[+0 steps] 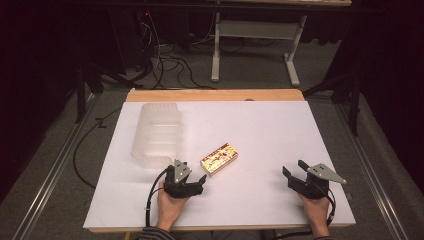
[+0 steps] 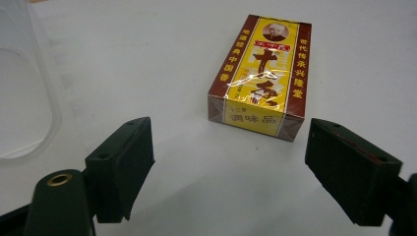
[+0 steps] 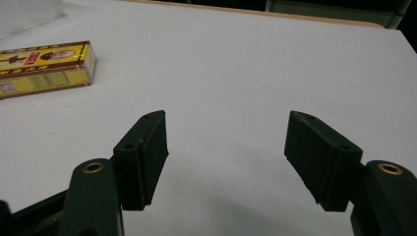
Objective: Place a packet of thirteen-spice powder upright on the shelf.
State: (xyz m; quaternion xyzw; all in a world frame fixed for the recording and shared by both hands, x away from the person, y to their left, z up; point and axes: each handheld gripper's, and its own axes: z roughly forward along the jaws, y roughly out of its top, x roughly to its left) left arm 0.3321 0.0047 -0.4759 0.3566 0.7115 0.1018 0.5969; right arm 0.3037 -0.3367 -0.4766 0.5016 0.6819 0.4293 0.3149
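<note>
Yellow-and-brown cardboard box [image 2: 259, 73] with red characters, flat on white table [image 1: 260, 130], near table's middle, just beside translucent plastic container [image 1: 156, 132]. Left gripper [image 1: 191, 176] just short of box, jaws spread wide, nothing held. Right gripper [image 1: 295, 170] well apart, likewise released, over bare table.

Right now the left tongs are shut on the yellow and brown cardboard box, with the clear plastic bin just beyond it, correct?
Not quite. The left tongs are open, jaws spread wide, and the yellow and brown cardboard box lies on the table ahead of them, untouched, as the left gripper view shows. The rest holds: in the high view the clear plastic bin sits just beyond the box.
</note>
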